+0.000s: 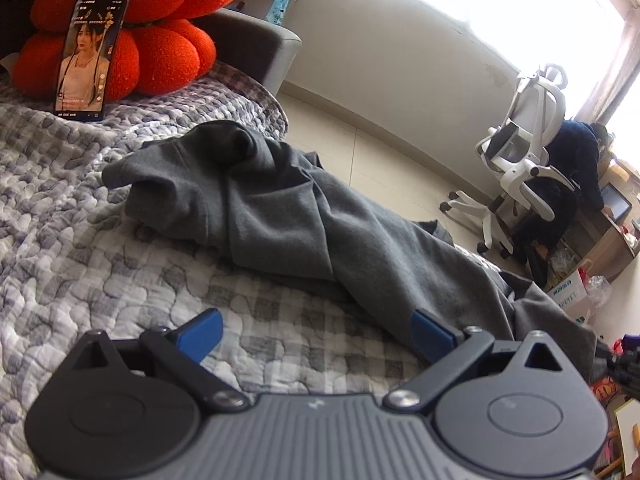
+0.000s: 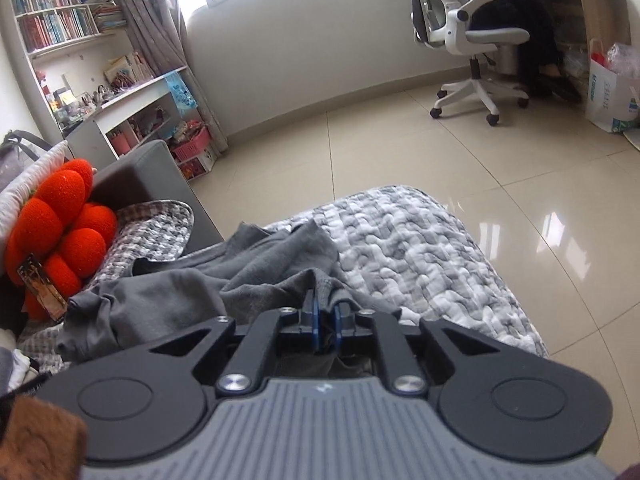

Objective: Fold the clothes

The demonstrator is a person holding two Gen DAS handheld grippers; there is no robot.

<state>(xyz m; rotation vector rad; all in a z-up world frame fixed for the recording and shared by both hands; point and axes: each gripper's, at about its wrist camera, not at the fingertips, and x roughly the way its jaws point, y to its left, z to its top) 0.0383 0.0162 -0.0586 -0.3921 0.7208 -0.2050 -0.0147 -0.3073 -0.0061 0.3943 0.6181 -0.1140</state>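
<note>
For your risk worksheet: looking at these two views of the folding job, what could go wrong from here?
1. The right tongs pinch only a thin fold of the grey garment; it may slip free.
2. The garment lies near the bed's edge and could slide to the floor.
3. A tug might topple the phone leaning on the red cushion.

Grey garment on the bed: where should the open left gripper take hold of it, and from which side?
Probably the loose cuff end of the grey garment that sticks out flat toward the phone. Bring the left gripper in low over the quilt, jaws across that edge; it lies free, unlike the bunched middle.
</note>
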